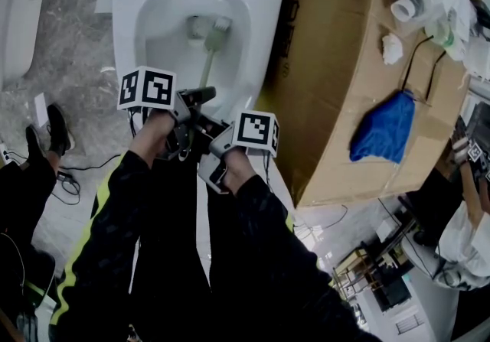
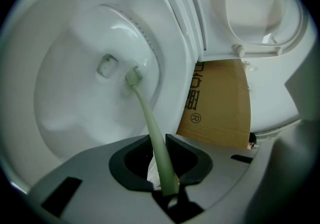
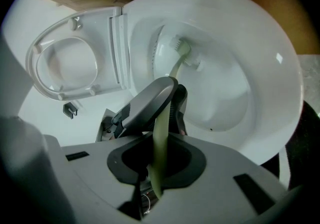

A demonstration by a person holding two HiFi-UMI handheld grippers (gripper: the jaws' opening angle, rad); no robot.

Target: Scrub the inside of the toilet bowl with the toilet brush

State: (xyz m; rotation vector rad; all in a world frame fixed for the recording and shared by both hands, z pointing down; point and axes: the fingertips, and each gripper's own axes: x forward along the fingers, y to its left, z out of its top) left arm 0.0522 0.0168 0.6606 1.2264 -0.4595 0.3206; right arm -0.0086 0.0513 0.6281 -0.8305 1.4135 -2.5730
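Head view: white toilet bowl sits at top centre on a grey marbled floor. Pale green toilet brush stands in it, head down near the bottom opening, handle slanting back toward the person. Left gripper meets the handle over the bowl's near rim. Right gripper sits just behind it, close to the body. Both forearms are in black sleeves, the left with a yellow stripe. Large cardboard box lies right of the toilet, a blue cloth on top of it.

Left gripper view: left gripper has its jaws closed tight on the toilet brush, with the handle passing straight up between them. Bristled head rests low on the inside wall of the toilet bowl, just beside the small fitting at the outlet. Raised seat shows upper right, with a slice of cardboard box below it.

Right gripper view: right gripper is likewise clamped on the handle of the toilet brush, nearer the handle's end. Left gripper appears directly ahead, gripping the same handle further along, the two nearly touching. Beyond it the brush head lies against the inner surface of the toilet bowl. Seat is tipped up at left.
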